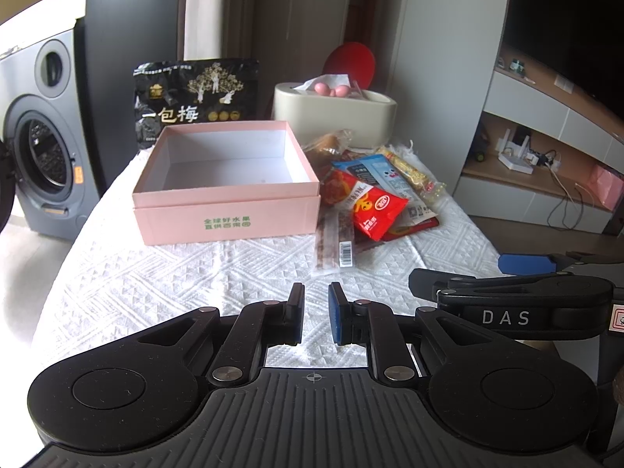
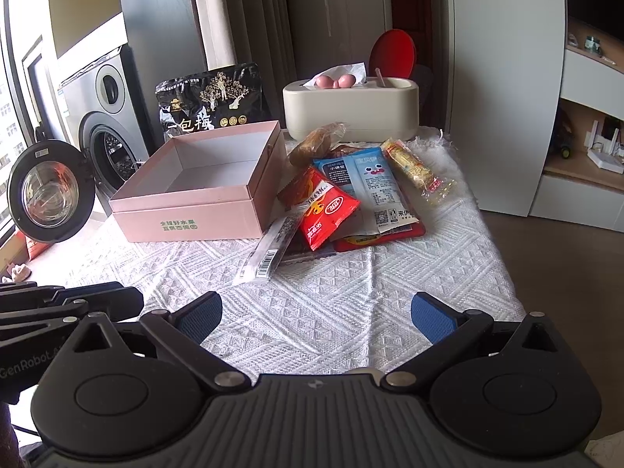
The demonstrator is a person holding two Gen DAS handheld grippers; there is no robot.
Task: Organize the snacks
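An empty pink box (image 1: 226,191) (image 2: 199,195) stands open on the white cloth. To its right lies a pile of snack packets: a red packet (image 1: 374,206) (image 2: 325,214), a blue-and-white packet (image 1: 384,171) (image 2: 374,183), a yellow bar (image 1: 413,175) (image 2: 415,169), a clear strip with a barcode (image 1: 335,241) (image 2: 269,249) and a wrapped brown pastry (image 1: 325,142) (image 2: 314,142). My left gripper (image 1: 316,314) hovers low over the cloth in front of the box, jaws narrowly apart and empty. My right gripper (image 2: 316,318) is wide open and empty, short of the pile.
A large black plum bag (image 1: 195,97) (image 2: 212,101) leans behind the box. A cream tissue holder (image 1: 335,111) (image 2: 351,107) stands at the back, with a red paddle (image 2: 392,52) behind it. A washing machine (image 1: 39,132) with an open door (image 2: 50,191) is at the left.
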